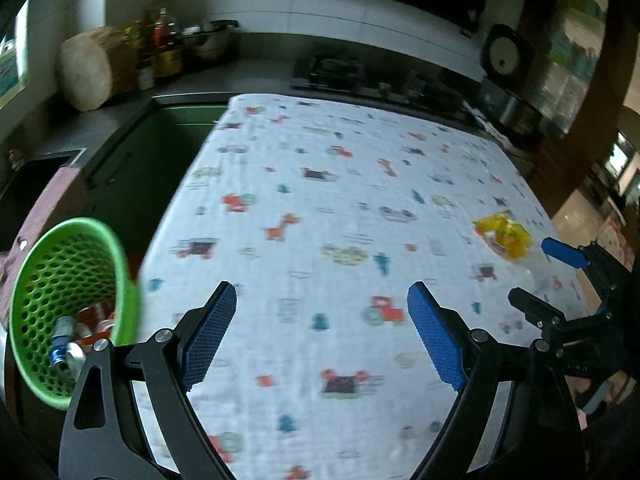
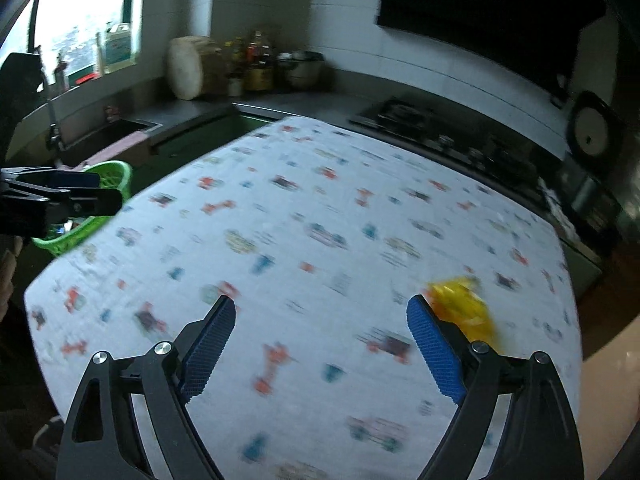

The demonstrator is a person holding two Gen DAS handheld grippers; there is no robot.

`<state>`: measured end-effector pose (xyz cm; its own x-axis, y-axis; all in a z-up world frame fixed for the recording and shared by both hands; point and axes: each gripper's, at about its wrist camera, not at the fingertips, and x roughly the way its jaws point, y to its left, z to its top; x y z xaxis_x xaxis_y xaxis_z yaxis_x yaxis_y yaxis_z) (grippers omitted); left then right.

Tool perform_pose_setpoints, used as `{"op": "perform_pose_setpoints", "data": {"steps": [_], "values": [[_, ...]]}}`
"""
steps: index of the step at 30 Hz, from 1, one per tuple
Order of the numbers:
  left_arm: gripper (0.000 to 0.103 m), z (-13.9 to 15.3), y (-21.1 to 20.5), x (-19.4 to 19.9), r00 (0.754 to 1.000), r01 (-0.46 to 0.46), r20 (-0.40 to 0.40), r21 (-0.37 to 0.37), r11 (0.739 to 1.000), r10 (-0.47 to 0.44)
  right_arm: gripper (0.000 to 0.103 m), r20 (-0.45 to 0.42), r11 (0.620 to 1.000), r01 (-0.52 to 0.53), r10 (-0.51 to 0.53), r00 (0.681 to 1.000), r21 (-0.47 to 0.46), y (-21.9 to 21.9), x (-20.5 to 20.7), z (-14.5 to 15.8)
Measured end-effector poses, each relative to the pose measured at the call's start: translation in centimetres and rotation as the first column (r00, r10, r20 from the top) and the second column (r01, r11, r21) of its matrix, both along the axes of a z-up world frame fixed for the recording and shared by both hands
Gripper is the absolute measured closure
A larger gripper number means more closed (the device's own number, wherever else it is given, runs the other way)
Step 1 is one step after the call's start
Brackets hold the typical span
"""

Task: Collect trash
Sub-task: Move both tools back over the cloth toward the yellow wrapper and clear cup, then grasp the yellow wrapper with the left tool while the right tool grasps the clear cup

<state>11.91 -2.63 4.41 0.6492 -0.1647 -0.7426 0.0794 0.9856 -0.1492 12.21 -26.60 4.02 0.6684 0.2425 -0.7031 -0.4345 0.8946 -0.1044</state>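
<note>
A crumpled yellow wrapper lies on the patterned white cloth toward its right side. In the right wrist view the yellow wrapper sits just behind and right of the right finger, not between the pads. A green perforated basket stands off the cloth's left edge with cans and other trash inside. My left gripper hangs open over the cloth with nothing between its fingers. My right gripper is open too and holds nothing. The right gripper shows at the right edge of the left wrist view.
A dark counter runs behind the table with a sink, a round wooden block, bottles, a pot and a gas hob. The green basket stands beside the left gripper in the right wrist view.
</note>
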Motion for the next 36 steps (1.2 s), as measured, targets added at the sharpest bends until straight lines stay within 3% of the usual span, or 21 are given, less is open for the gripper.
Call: {"op": "perform_pose_setpoints", "data": {"steps": [8,20,31,36], "values": [[0.016,-1.4,-6.5,2.0,0.996,0.068,-0.059,-0.010,0.998,-0.068,0.017,-0.045,0.996,0.093,-0.092,0.995,0.013,-7.9,1.4,-1.5],[0.013,-3.3,-15.9,4.5,0.979,0.129,-0.151,-0.068,0.989,-0.138,0.016,-0.114,0.991,0.126,-0.120,0.986,0.040,-13.6,1.9,-4.4],[0.013,-5.2,-22.4,8.2,0.963,0.100,-0.226,-0.198,0.975,-0.144,0.016,-0.153,0.988,0.132,-0.119,0.981,0.078,-16.0,2.6,-6.4],[0.013,-6.1,-23.4,9.5,0.964,0.046,-0.236,-0.302,0.952,-0.121,0.016,-0.174,0.988,0.125,-0.108,0.979,0.086,-16.4,3.0,-7.2]]}}
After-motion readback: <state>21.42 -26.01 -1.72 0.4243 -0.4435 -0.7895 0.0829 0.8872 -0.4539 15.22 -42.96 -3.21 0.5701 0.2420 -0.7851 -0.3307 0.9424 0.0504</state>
